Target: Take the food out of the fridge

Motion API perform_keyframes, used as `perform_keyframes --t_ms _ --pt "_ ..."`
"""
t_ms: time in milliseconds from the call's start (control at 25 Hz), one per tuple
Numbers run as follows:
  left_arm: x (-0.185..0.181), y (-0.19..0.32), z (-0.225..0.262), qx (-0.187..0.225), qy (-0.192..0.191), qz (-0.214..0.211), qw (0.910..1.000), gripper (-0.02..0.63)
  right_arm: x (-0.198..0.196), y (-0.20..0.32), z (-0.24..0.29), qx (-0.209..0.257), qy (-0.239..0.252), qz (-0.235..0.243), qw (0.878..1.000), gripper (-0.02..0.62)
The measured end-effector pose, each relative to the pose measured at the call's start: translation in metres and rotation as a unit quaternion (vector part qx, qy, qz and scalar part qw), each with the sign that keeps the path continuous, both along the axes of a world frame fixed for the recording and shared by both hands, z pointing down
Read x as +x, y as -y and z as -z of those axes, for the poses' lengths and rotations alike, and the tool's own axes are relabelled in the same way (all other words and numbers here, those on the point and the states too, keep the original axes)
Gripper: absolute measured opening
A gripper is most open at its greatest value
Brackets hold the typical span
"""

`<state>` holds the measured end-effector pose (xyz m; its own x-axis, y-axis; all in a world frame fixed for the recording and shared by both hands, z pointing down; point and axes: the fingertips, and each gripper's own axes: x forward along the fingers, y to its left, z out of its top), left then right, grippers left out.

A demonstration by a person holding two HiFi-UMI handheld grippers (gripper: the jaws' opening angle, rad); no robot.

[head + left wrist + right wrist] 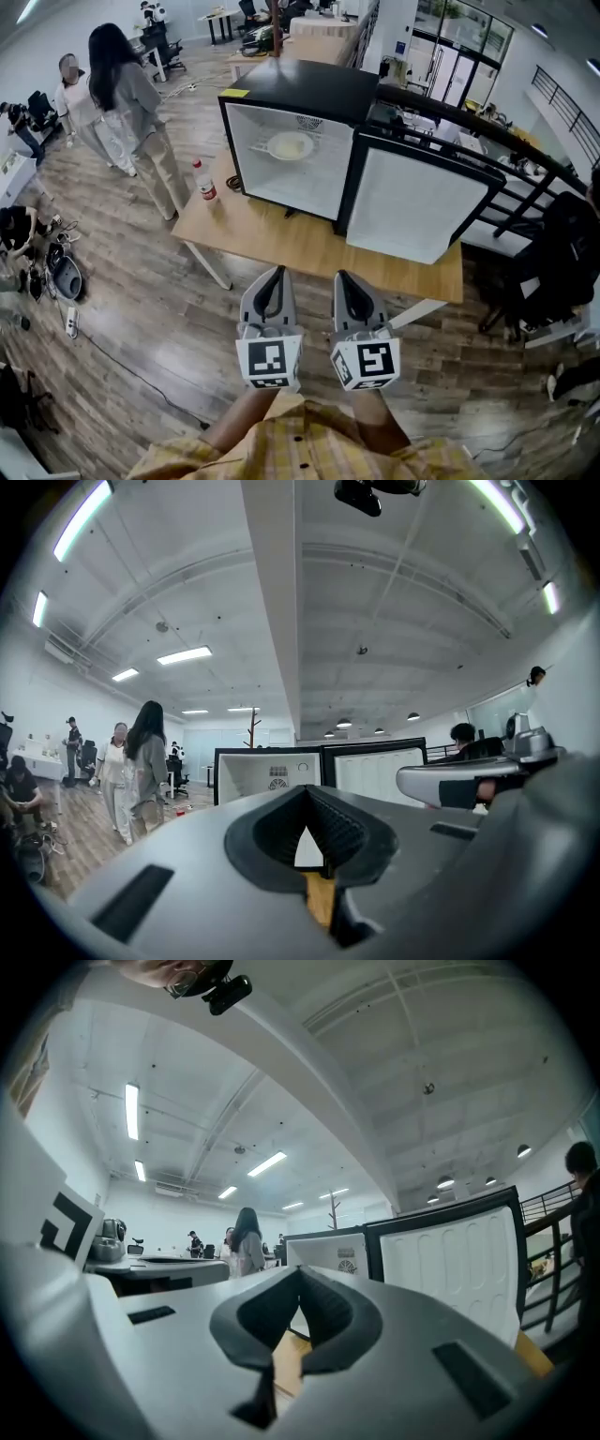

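A small black fridge (300, 82) stands on a wooden counter (281, 239) with its door (412, 202) swung wide open to the right. The plate of food (291, 145) sits on the wire shelf inside, in the upper half of the white compartment. A yellow sticker (235, 93) marks the front left corner of the fridge top; its print is too small to read. A bottle (203, 180) with a red label stands upright on the counter just left of the fridge, and its label cannot be read either.

The left tongs (275, 277) and the right tongs (345, 278) are held side by side, level, short of the counter's near edge and well apart from the fridge. Both point toward it. Each pair is closed tip to tip, with nothing between the ribbed pads. Each carries a cube with black-and-white square markers, patterns rather than letters. Two people (122, 103) stand on the wooden floor at the left.
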<state>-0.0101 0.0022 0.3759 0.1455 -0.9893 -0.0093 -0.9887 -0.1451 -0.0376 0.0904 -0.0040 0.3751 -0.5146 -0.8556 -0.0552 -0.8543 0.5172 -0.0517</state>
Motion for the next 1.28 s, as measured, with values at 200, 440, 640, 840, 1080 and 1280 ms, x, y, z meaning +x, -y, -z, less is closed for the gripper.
perform_keyframes --t_ms 200,440,640,840,1080,1280 --pt "-0.030 0.044 0.010 0.003 -0.001 -0.006 1.0000 0.008 -0.028 0.043 0.009 -0.001 0.000 -0.008 1.000 0.006" --pt "-0.057 0.088 0.014 0.004 -0.002 -0.021 0.9998 0.008 -0.054 0.088 0.015 -0.003 0.002 -0.026 1.000 0.006" --pt "-0.076 0.118 0.015 0.002 -0.004 -0.036 0.9994 0.008 -0.071 0.117 0.019 -0.004 0.003 -0.042 0.999 0.006" --pt "-0.086 0.140 0.011 -0.001 -0.012 -0.049 0.9987 0.008 -0.084 0.134 0.021 -0.002 -0.004 -0.053 0.999 0.006" --pt "-0.091 0.155 0.008 -0.001 -0.018 -0.058 0.9981 0.008 -0.090 0.144 0.021 0.000 -0.005 -0.062 0.998 0.008" --pt "-0.094 0.158 0.003 -0.001 -0.019 -0.056 0.9983 0.008 -0.092 0.146 0.015 -0.002 -0.007 -0.059 0.998 0.008"
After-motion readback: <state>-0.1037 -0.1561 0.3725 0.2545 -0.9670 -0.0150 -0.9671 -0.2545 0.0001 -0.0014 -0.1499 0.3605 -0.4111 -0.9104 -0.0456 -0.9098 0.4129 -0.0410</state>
